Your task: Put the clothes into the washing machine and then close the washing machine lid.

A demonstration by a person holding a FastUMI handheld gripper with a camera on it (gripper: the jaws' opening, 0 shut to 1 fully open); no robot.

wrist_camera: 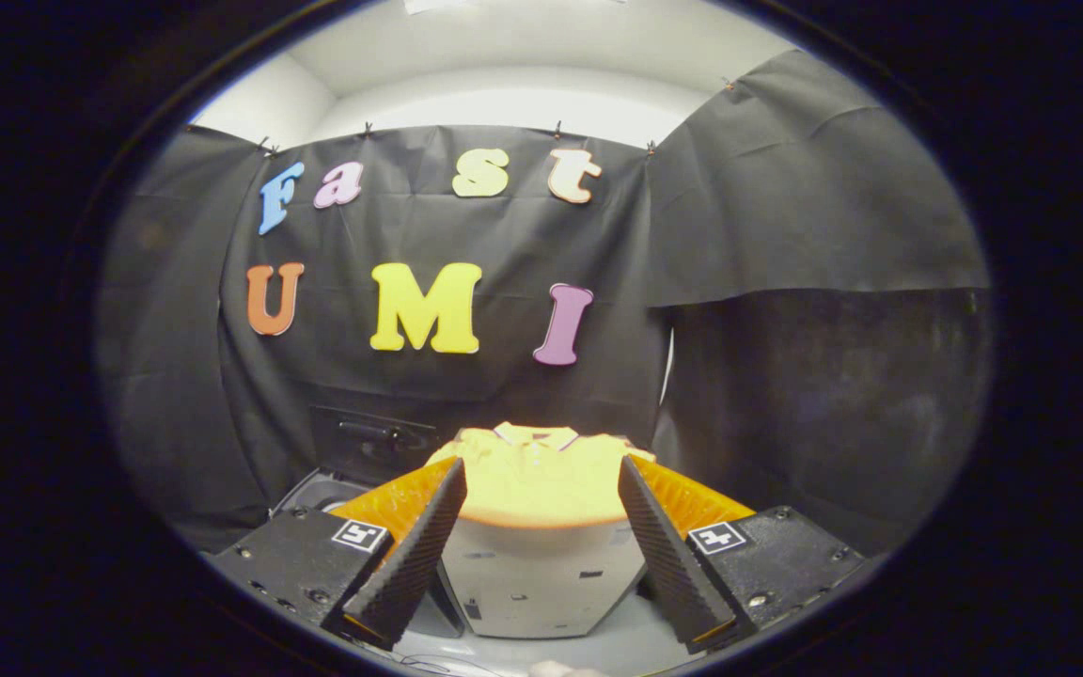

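A yellow collared shirt lies spread flat on top of a white boxy stand, just ahead of and between my fingertips. My gripper is open wide, one finger on each side of the shirt's near edge, neither pressing on it. To the left, behind the left finger, sits the washing machine with its dark lid standing raised against the black cloth wall.
Black cloth walls close the booth at the back and on the right. A pale tabletop shows under the stand, close below the fingers.
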